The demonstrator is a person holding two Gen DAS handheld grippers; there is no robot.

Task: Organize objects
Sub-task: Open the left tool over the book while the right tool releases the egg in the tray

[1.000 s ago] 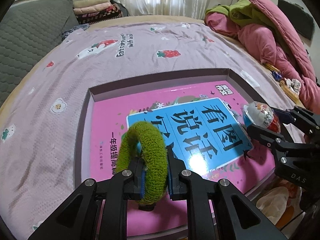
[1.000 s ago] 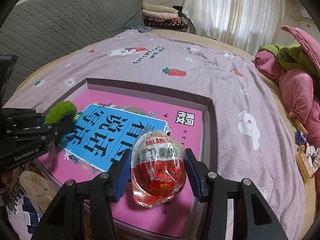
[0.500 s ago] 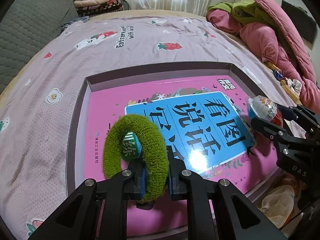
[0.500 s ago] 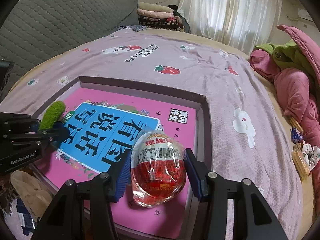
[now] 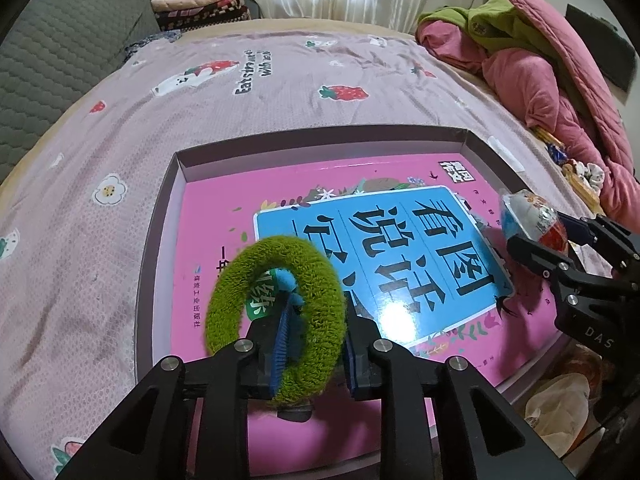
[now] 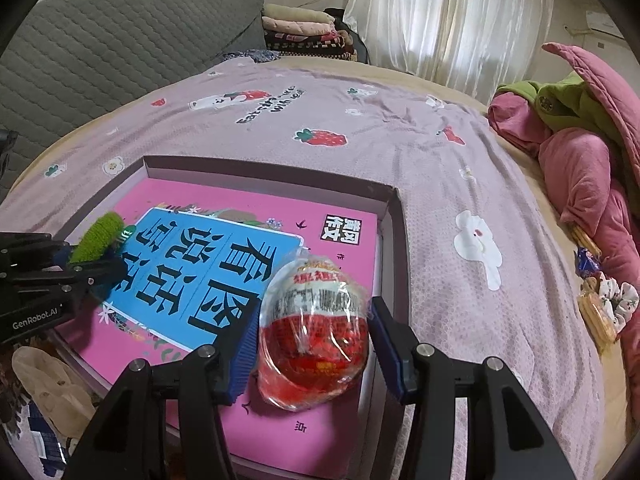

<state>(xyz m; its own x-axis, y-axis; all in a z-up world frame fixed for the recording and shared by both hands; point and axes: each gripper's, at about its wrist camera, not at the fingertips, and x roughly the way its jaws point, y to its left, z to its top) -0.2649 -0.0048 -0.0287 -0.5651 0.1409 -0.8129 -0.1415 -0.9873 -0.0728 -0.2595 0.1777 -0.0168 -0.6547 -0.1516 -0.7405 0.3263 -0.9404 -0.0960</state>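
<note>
The left tool (image 5: 314, 344) is clenched on a fuzzy green ring (image 5: 276, 316), gripping its near lower arc between the blue pads so the ring stands upright over the near left part of a shallow purple tray (image 5: 160, 240). Inside the tray lies a pink book (image 5: 208, 216) with a blue panel of large characters (image 5: 384, 256).

The right tool (image 6: 314, 344) holds a plastic-wrapped egg (image 6: 314, 328), red below and white above, squeezed between its blue pads above the near right corner of the book. From the left view the egg (image 5: 534, 220) sits at the right edge of the tray, well apart from the ring.

The tray rests on a bed with a lilac strawberry-print sheet (image 6: 360, 120). A pile of pink and green bedding (image 6: 580, 128) lies far right, and folded blankets (image 6: 304, 28) are stacked at the far end.
</note>
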